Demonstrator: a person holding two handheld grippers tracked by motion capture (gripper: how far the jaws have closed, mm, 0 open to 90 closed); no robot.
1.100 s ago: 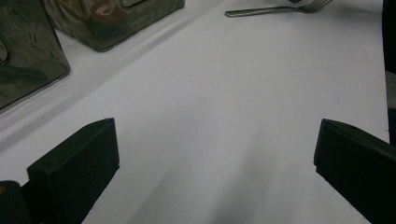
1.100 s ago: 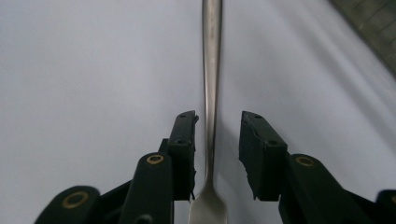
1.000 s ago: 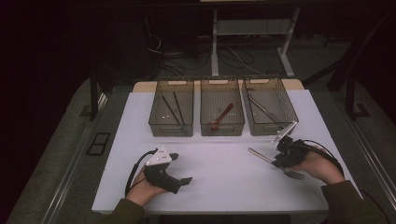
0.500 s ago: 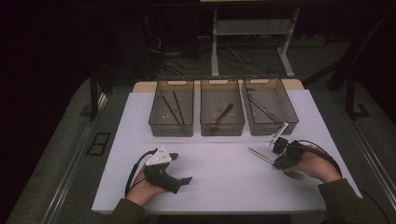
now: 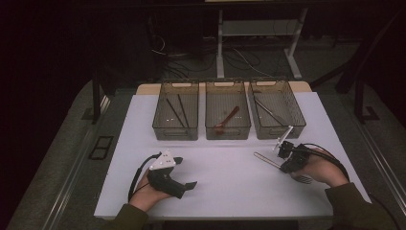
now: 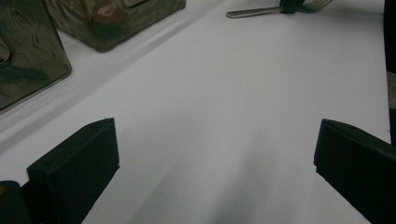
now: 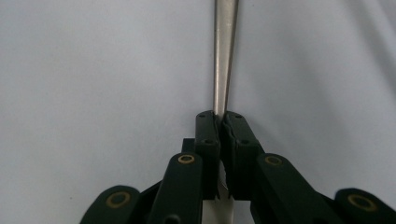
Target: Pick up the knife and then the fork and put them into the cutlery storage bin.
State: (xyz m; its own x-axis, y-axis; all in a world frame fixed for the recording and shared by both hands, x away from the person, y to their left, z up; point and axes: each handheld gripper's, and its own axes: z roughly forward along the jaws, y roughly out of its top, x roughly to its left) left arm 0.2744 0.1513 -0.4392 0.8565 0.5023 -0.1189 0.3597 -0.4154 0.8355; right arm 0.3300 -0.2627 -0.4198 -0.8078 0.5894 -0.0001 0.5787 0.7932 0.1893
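Observation:
A metal fork lies on the white table at the right, its handle pointing left and its tines toward the person. My right gripper grips it across the stem. In the right gripper view the jaws have just been closing, and their pads now press on the fork's stem. My left gripper rests on the table at the front left, open, with bare table between its jaws. The fork lies far off in that view.
Three clear bins stand in a row at the back of the table. The left bin holds dark sticks, the middle bin a red spoon, and the right bin a metal utensil.
The right gripper's jaws have drawn together onto the fork, and its top plate has tipped slightly. The left hand and gripper have kept still.

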